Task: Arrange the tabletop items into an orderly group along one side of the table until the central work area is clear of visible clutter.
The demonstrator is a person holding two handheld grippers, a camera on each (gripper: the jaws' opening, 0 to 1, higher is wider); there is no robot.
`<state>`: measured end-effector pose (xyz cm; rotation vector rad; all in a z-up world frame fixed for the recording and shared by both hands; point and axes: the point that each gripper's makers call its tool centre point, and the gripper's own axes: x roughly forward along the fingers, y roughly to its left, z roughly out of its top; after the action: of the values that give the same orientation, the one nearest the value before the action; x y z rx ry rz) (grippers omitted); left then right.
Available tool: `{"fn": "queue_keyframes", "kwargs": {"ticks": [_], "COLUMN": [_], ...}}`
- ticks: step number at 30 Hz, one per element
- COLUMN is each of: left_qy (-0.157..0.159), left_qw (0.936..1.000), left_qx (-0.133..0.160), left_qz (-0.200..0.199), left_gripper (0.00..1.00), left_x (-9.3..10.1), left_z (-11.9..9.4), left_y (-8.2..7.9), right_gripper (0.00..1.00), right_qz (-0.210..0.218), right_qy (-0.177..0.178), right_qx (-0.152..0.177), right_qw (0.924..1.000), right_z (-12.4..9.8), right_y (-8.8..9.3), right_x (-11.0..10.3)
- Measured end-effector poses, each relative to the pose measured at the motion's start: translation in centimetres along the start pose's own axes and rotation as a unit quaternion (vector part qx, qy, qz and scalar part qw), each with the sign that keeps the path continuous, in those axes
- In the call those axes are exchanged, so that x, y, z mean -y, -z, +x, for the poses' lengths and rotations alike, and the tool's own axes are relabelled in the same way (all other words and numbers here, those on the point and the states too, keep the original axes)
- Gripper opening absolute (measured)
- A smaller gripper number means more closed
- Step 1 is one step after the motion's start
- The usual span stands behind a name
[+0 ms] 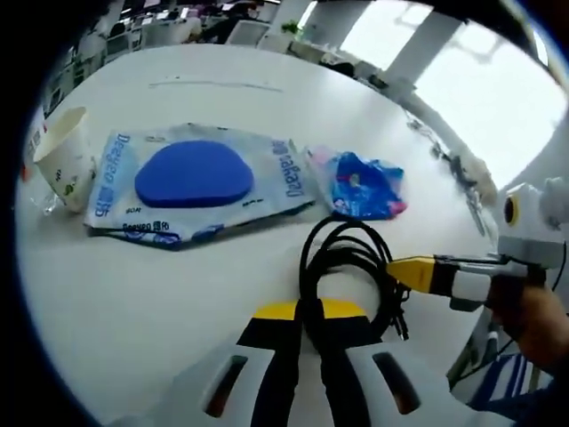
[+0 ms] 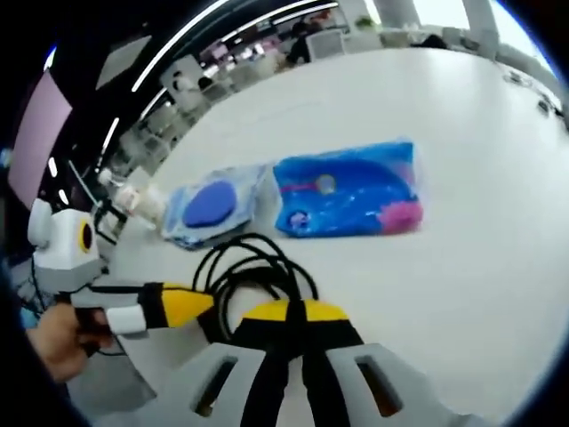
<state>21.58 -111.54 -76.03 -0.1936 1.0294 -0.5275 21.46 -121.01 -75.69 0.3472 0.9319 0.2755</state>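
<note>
Your left hand-held gripper (image 1: 307, 342) is clenched on the black cable (image 1: 351, 267): in the left gripper view its two yellow-tipped jaws meet with a strand of the looped cable pinched between them, and the rest of the coil lies on the white surface (image 1: 178, 294) just ahead of the tips. Your right hand-held gripper (image 1: 418, 271) comes in from the right of that view, held in your hand (image 1: 524, 311), its yellow tip touching the right edge of the coil.

In the right gripper view, your right hand-held gripper (image 2: 293, 313) has its jaws pressed together, right at the near edge of the cable (image 2: 244, 267); whether a strand sits between them, you cannot tell from here. The left hand-held gripper (image 2: 182, 304) shows at the left of this view, its yellow tip at the coil.

Beyond the cable lie two flat packets side by side. The larger is a pale wipes pack (image 1: 191, 182) with a big blue oval lid. Just beside it, toward the window side, is a smaller blue and pink packet (image 1: 360, 185). A paper cup (image 1: 64, 158) stands upright at the far end of the wipes pack, close to the surface's edge.
</note>
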Motion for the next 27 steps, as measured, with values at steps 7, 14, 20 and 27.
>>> {"fn": "queue_keyframes", "kwargs": {"ticks": [7, 14, 20, 27], "left_qy": [-0.003, -0.001, -0.001, 0.003], "left_qw": [0.9999, 0.9988, 0.9985, 0.9998], "left_qx": [0.003, 0.014, 0.019, 0.011], "left_qz": [-0.014, -0.048, -0.050, -0.014], "left_gripper": [0.06, 0.06, 0.06, 0.08], "left_x": [-0.26, -0.27, -0.46, -0.21], "left_z": [0.27, 0.29, 0.36, 0.43], "left_y": [-0.09, 0.15, 0.13, 0.18], "right_gripper": [0.00, 0.00, 0.00, 0.04], "right_qz": [-0.024, -0.028, -0.031, -0.030], "right_qy": [-0.013, -0.028, -0.036, -0.042], "right_qx": [-0.009, -0.023, -0.021, -0.025], "right_qw": [0.9996, 0.9990, 0.9987, 0.9983], "right_z": [0.21, 0.33, 0.38, 0.40], "right_y": [-0.40, -0.32, -0.27, -0.35], "right_x": [-0.04, 0.03, 0.04, 0.19]}}
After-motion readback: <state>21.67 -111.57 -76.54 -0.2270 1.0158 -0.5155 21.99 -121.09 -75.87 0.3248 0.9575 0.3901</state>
